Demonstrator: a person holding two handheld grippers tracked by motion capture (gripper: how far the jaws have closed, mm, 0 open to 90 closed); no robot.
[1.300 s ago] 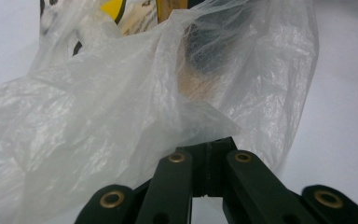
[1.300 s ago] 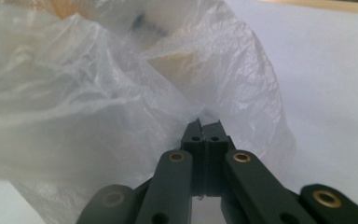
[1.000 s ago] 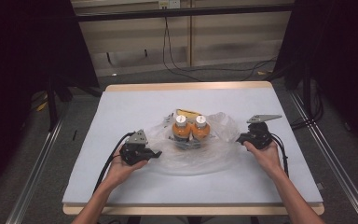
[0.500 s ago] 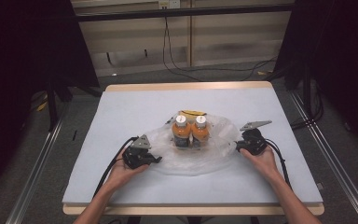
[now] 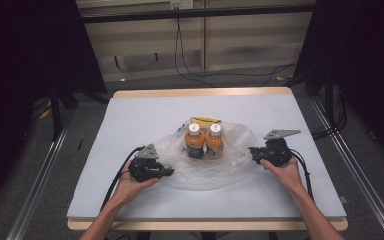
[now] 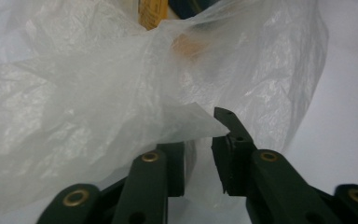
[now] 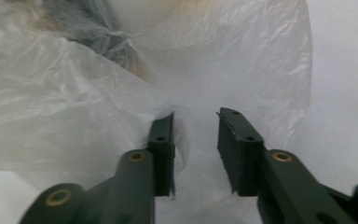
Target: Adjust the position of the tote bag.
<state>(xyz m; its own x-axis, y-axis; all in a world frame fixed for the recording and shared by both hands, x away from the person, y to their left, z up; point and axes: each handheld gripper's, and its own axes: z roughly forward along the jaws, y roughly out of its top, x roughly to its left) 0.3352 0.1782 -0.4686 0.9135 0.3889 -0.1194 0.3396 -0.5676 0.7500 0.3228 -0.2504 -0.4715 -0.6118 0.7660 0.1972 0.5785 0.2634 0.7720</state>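
A big white table (image 5: 130,125) takes up the middle of the high view. On it, a little below the middle of the picture, a clear plastic bag (image 5: 230,165) lies spread out flat and wide, longer from left to right than from top to bottom. Two small orange drink bottles (image 5: 205,142) with white caps stand upright side by side on the middle of the bag, touching each other, with a yellow packet (image 5: 204,120) lying just behind them.

The left gripper (image 5: 167,171) sits at the bag's lower left edge and points right, toward the bottles. The right gripper (image 5: 252,152) sits at the bag's right edge and points left. So the bottles lie between the two, and each hand has its own side of the bag right in front of it (neither looks clearly closer).

In the left gripper view, the jaws have just been opening. They stand a small way apart, and a pointed flap of the bag (image 6: 191,123) lies across the gap, but the pads don't press it.

In the right gripper view, those jaws have just been opening too. They stand a bit wider, with crinkly bag film (image 7: 191,135) between them, loose and not pinched.

I think each hand would need to close on its own edge to lift the bag's sides up.
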